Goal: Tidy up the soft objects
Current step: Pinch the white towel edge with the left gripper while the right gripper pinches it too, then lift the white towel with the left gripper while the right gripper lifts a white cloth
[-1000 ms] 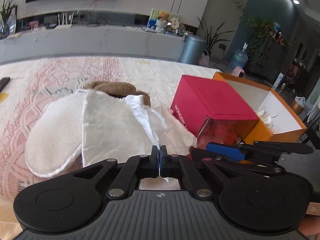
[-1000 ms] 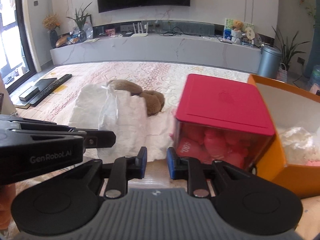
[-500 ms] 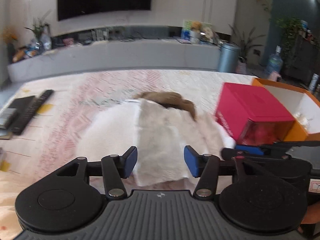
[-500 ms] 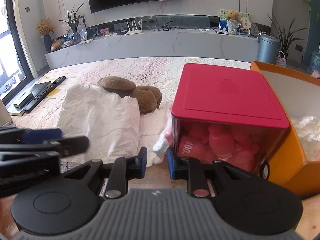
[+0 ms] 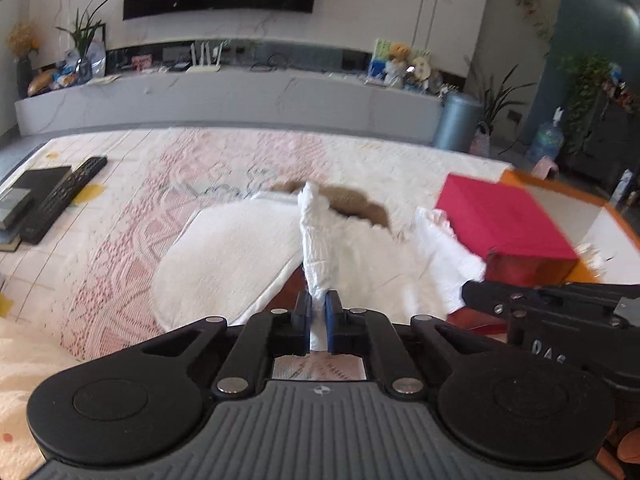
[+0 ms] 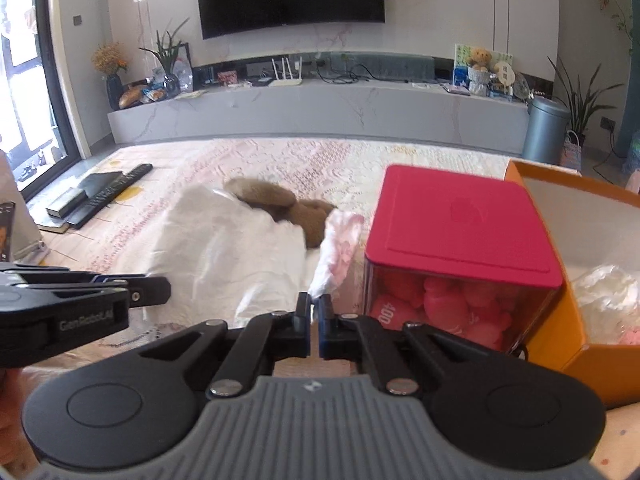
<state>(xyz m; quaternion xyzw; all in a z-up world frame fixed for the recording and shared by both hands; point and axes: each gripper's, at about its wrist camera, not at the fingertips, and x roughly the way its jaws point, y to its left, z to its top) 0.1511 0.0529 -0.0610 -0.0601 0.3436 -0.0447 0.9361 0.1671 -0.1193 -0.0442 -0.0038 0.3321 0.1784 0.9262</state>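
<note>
A white cloth (image 5: 236,256) lies spread on the patterned bedspread, also in the right wrist view (image 6: 224,256). A brown plush toy (image 6: 280,204) lies partly under its far edge, also in the left wrist view (image 5: 352,200). My left gripper (image 5: 317,312) is shut on a bunched fold of the white cloth and lifts it into a ridge. My right gripper (image 6: 314,312) is shut on another corner of the white cloth (image 6: 336,240), near the red box. The left gripper shows in the right wrist view (image 6: 120,292) at the left.
A red-lidded clear box (image 6: 460,232) with pink items stands at the right. An open orange box (image 6: 576,264) with white stuffing stands beside it. Remote controls and a dark book (image 5: 52,196) lie at the far left. A grey TV bench (image 6: 320,112) runs behind.
Both grippers have closed on the white cloth. The left gripper opened, then shut on a fold and raised it. The right gripper shut on the corner by the red box.
</note>
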